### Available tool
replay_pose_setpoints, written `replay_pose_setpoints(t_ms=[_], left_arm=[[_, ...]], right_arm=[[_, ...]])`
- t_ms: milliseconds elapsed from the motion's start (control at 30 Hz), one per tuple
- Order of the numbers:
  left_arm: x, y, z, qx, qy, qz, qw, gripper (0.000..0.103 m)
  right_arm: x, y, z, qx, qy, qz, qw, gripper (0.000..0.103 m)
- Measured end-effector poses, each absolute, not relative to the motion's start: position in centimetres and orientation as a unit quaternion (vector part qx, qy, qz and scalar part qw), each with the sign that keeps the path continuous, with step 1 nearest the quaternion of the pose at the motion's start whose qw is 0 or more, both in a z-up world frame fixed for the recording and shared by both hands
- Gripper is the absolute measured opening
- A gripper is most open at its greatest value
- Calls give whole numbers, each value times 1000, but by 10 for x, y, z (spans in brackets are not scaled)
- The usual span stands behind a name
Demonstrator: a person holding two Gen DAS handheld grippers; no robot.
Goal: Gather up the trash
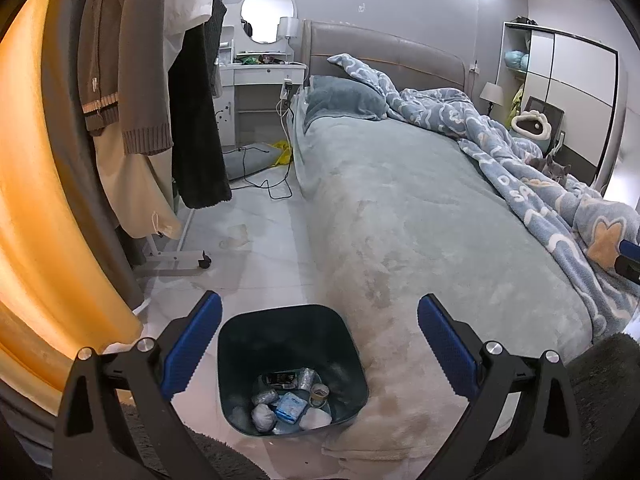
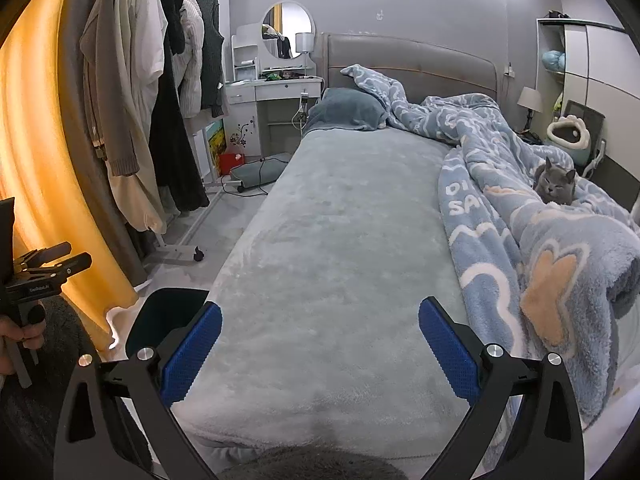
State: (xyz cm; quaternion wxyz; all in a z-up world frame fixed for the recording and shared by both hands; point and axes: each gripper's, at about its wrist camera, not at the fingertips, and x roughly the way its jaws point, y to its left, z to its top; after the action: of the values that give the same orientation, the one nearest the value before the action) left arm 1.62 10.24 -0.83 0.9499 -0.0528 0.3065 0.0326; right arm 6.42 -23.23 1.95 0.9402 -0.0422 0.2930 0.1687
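Left gripper (image 1: 319, 344) spread wide, holding nothing, hovers above the bin (image 1: 292, 364), which stands on the floor touching the bed (image 1: 400, 220) corner. Bin dark, squarish, upright, holding wrapped wads and a blue packet; trash (image 1: 290, 404) lies straight below the fingers. Right gripper (image 2: 320, 344) also spread, empty, over the bed; bin (image 2: 160, 320) down-left of it. Left is nearer. Cat (image 2: 556, 184) on blanket (image 2: 520, 240), far right.

1 dark trash bin (image 1: 292, 332) holding roughly 7 pieces of trash (image 1: 290, 402) — 1 bed (image 2: 340, 240), 1 pillow (image 2: 346, 110), 1 blanket (image 2: 520, 208), 1 cat (image 2: 556, 186), 1 round mirror (image 2: 288, 30), 2 lamps (image 2: 304, 42) — and 2 grippers, left (image 1: 319, 350) and right (image 2: 320, 350).
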Motion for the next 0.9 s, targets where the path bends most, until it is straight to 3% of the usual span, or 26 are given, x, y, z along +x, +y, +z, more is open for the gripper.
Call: replay_pose_setpoints(t_ms=[900], left_arm=[[17, 108, -12, -51, 310, 44, 948, 100]], right_arm=[[61, -230, 21, -38, 294, 168, 940, 100]])
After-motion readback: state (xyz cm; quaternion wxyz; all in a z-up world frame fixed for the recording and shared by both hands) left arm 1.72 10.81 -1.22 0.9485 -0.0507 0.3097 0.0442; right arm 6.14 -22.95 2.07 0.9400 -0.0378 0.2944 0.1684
